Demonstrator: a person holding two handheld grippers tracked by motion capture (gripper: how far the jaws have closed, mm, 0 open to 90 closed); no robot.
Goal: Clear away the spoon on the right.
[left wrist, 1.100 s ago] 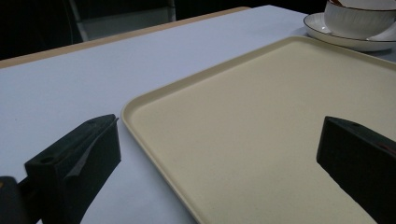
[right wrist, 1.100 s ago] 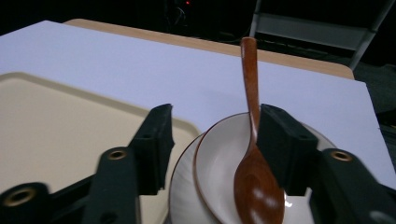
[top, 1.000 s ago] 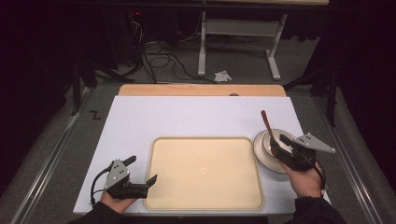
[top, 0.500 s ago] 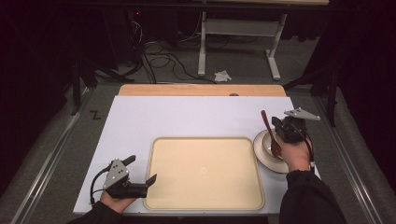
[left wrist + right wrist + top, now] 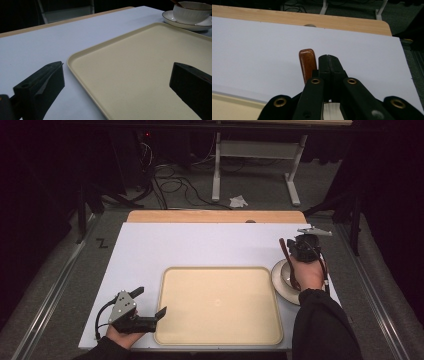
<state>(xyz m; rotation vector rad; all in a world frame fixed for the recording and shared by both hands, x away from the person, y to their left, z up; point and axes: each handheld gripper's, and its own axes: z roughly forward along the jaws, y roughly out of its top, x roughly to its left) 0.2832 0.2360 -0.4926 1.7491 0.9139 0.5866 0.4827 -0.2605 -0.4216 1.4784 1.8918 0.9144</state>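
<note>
I am keeping my left gripper (image 5: pixel 150 319) wide open by the tray (image 5: pixel 218 305), holding nothing. My right gripper (image 5: pixel 328 62) is pinched shut beside the brown spoon (image 5: pixel 307 63), over the cup (image 5: pixel 191 11) on its saucer (image 5: pixel 278 276). The tray is sitting bare, so I think nearly everything is left.

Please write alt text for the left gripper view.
Two black jaws of the left hand-held gripper, wide apart, frame the corner of a flat beige plastic tray on a white table cover. A white ribbed cup on its saucer stands behind.
</note>
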